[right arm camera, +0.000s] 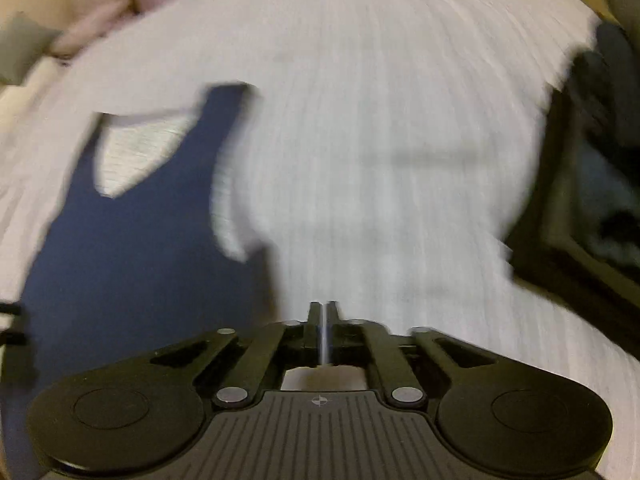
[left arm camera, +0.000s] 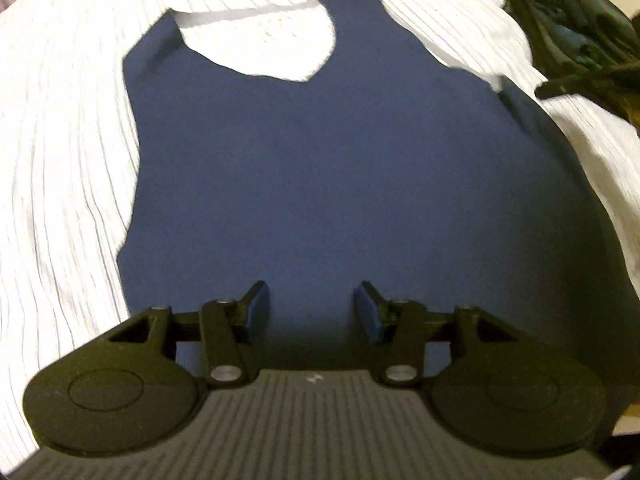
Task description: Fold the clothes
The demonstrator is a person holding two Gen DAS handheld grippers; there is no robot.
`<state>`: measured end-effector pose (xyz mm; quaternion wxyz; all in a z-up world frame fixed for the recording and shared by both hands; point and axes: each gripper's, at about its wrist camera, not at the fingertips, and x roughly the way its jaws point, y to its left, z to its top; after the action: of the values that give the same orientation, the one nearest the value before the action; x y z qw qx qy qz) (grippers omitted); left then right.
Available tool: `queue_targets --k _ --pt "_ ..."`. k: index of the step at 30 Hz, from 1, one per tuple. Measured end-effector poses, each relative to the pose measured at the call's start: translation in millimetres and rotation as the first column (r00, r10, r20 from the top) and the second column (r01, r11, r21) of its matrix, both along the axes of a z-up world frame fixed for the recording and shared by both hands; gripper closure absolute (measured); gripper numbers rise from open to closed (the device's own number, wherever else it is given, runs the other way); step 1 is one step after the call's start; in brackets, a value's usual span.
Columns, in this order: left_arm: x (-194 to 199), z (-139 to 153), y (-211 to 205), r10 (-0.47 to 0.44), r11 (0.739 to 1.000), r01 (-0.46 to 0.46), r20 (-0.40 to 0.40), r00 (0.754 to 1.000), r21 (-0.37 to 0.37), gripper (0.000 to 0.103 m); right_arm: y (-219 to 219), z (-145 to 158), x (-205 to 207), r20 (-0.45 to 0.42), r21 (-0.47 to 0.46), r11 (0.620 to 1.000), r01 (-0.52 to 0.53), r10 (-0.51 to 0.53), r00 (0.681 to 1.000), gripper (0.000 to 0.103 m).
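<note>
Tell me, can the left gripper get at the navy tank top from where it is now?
Probably yes. The left gripper sits open right over the navy tank top, spread flat on the white cloth, with nothing between them.

My work surface is a bed covered in a white ribbed bedspread (left arm camera: 60, 160). A navy sleeveless top (left arm camera: 320, 168) lies flat on it, straps away from me, and a dark crumpled heap (left arm camera: 580, 32) (clothes, I think) sits at its far right.
</note>
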<state>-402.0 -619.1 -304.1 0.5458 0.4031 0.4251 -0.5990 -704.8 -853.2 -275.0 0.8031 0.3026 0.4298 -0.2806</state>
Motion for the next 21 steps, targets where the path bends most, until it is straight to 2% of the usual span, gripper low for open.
queue_targets --k 1,4,6,8,10,12,14,17,21 --pt "3.4 0.1 -3.9 0.005 1.000 -0.005 0.002 1.000 -0.006 0.058 4.7 4.3 8.8 0.028 -0.005 1.000 -0.030 0.030 0.999 0.024" --pt "13.8 -2.7 -14.4 0.012 1.000 -0.012 0.021 1.000 -0.015 0.053 22.0 0.6 38.6 0.069 0.029 0.988 -0.149 0.147 0.987 0.023" --pt "23.4 -7.5 -20.0 0.006 1.000 -0.005 0.033 0.999 -0.006 0.053 18.7 -14.2 52.7 0.056 0.074 0.977 -0.203 0.199 0.978 0.023" --pt "35.6 -9.4 -24.6 -0.013 1.000 0.014 0.062 0.998 -0.008 0.053 10.1 -33.4 61.6 -0.033 0.082 0.967 -0.241 0.245 0.969 0.023" --pt "52.4 -7.2 -33.7 -0.022 0.999 0.025 0.086 0.996 -0.030 0.053 -4.0 -35.9 59.1 -0.147 0.042 0.976 -0.216 0.220 0.965 0.023" --pt "71.7 -3.5 -48.6 -0.027 0.997 0.034 0.111 0.993 -0.067 0.052 -22.1 -22.8 54.1 -0.114 0.016 0.986 -0.165 0.166 0.980 0.023" --pt "90.0 -0.3 -70.4 -0.047 0.992 0.063 0.149 0.988 -0.108 0.052 -35.3 -5.5 63.8 -0.093 -0.051 0.983 -0.178 0.173 0.981 0.023" --pt "112.0 4.1 -111.3 -0.109 0.975 0.145 0.203 0.973 -0.169 0.051 -54.7 13.4 96.5 -0.074 -0.100 0.963 -0.252 0.245 0.967 0.023" --pt "125.9 4.5 -162.9 -0.214 0.936 0.276 0.272 0.938 -0.217 0.051 -76.9 20.9 150.8 -0.055 -0.130 0.931 -0.342 0.338 0.940 0.023"
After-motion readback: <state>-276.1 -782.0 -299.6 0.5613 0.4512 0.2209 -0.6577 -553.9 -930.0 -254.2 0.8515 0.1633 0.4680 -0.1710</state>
